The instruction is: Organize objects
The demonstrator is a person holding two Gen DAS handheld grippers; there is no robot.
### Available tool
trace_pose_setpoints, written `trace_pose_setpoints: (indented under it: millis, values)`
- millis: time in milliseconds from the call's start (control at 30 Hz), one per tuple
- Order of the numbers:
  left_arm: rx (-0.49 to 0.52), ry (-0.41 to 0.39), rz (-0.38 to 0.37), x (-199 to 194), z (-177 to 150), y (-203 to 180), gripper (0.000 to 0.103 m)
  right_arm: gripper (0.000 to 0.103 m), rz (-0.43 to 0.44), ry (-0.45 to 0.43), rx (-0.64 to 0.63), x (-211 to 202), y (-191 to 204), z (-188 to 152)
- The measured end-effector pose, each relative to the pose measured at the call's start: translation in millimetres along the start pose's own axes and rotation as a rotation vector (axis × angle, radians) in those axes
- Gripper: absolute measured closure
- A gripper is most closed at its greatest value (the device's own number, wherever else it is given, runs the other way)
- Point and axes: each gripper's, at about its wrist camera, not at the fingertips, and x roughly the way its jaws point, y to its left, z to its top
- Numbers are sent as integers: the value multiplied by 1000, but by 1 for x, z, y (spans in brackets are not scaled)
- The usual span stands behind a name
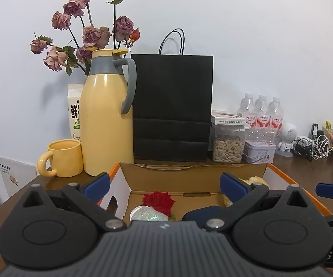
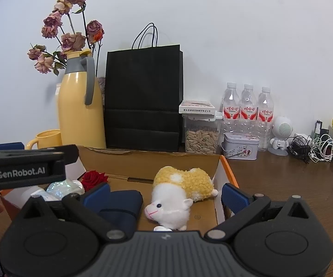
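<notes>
So far, my left gripper (image 1: pixel 164 182) and right gripper (image 2: pixel 166 190) both gape wide, holding nothing, above the cardboard box (image 2: pixel 148 161) at the table's near edge. Already inside lie the plush sheep (image 2: pixel 180 191), red rose (image 1: pixel 158 199) and navy pouch (image 2: pixel 122 204); mug (image 1: pixel 62 158) and tin (image 2: pixel 240 145) look unsorted.

Yellow-and-white plush toy (image 2: pixel 180 191) and red rose (image 2: pixel 94 178) in brown cardboard box (image 2: pixel 148 161) with orange edge. Pale yellow thermos (image 1: pixel 106 120) with grey handle. Black paper bag (image 1: pixel 172 106) on dark brown desk (image 2: pixel 282 184).
</notes>
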Motion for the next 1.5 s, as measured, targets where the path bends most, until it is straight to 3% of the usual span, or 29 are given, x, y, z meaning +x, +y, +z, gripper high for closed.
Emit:
trace_pose_setpoints:
  millis: [400,767,1033,1333,1500]
  values:
    - [-10,-20,-13,-25,6,13,0,0,0,-33,-16,-16,1,1]
    - [28,16,-13,-50,3,28,0,0,1,-6,-55,-40,0,-7]
    - [57,60,-8,-74,-8,41,0,0,16,59,-87,-62,-3,-27]
    - [56,161,0,-97,-33,61,0,0,56,156,-152,-80,2,-61]
    - [46,171,12,-113,-40,70,0,10,82,165,-196,-82,13,-67]
